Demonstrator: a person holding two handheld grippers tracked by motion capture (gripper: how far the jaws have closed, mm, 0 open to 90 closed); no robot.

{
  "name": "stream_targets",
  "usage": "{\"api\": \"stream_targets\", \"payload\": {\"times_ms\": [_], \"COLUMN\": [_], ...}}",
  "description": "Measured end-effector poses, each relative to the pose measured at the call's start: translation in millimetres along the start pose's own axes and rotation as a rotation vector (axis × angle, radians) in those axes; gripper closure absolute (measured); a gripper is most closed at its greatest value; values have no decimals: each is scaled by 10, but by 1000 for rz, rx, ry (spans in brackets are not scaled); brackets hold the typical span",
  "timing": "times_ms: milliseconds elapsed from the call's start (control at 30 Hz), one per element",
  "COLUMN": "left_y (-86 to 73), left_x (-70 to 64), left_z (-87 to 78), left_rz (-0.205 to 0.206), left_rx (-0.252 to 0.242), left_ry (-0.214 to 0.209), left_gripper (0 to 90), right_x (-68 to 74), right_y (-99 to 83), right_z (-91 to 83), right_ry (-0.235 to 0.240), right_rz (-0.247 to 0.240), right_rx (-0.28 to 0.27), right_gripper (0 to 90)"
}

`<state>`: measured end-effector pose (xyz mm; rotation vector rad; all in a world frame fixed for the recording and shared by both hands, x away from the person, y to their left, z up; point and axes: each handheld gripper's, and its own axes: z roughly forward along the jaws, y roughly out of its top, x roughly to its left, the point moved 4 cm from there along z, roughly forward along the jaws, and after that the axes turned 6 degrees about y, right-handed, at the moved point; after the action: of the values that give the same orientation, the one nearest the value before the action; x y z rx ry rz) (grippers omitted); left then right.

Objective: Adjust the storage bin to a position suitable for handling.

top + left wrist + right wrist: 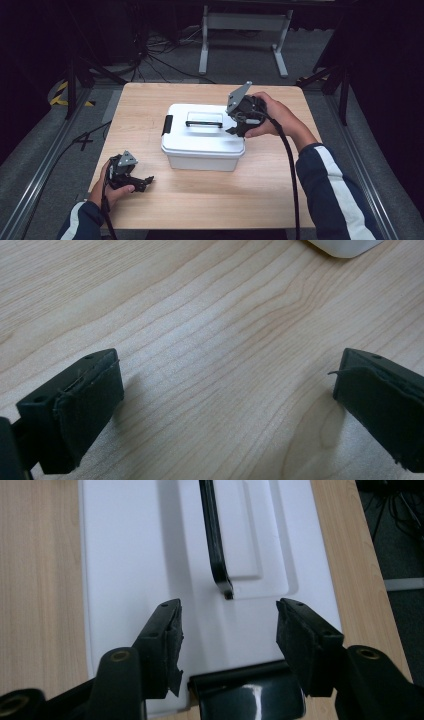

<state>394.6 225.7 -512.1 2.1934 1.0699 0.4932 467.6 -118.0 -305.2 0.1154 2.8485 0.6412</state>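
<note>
A white storage box [202,137] sits near the middle of the wooden counter [210,200], slightly toward the far edge. Its lid carries a black handle [204,123] lying flat in a recess, and a black latch [167,125] is on the box's left end.

The right gripper [235,131] is held over the right end of the lid, jaws spread apart and holding nothing. In the right gripper view, the black clasp [250,695] on that end of the box lies between and just below the two jaws, with the handle [216,545] running away ahead of them.

The left gripper [145,181] rests low on the counter near the front left corner, well apart from the box. Its jaws are wide apart over bare wood [215,370] and grasp nothing; a corner of the box [345,246] appears at the top of the left gripper view.
</note>
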Motion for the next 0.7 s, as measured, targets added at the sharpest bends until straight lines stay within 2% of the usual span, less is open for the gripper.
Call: {"api": "stream_targets", "payload": {"times_ms": [67, 100, 200, 267, 367, 467, 700], "left_y": [0, -1, -1, -1, -1, -1, -1], "left_x": [0, -1, -1, -1, -1, -1, -1], "left_z": [0, -1, -1, -1, -1, -1, -1], "left_rz": [0, -1, -1, 0, -1, -1, -1], "left_rx": [0, 0, 0, 0, 0, 0, 0], "left_ry": [1, 1, 1, 1, 1, 1, 1], "left_gripper": [2, 2, 2, 2, 2, 2, 2], "right_x": [-1, 13, 9, 4, -11, -12, 1], "right_y": [75, 90, 159, 205, 253, 287, 365], "right_z": [58, 79, 166, 211, 257, 283, 276], "right_ry": [15, 20, 15, 33, 34, 43, 22], "right_rz": [-13, -5, -19, -36, -53, -63, -85], "right_rx": [8, 26, 68, 91, 131, 134, 131], "right_gripper": [462, 463, 475, 495, 535, 576, 679]}}
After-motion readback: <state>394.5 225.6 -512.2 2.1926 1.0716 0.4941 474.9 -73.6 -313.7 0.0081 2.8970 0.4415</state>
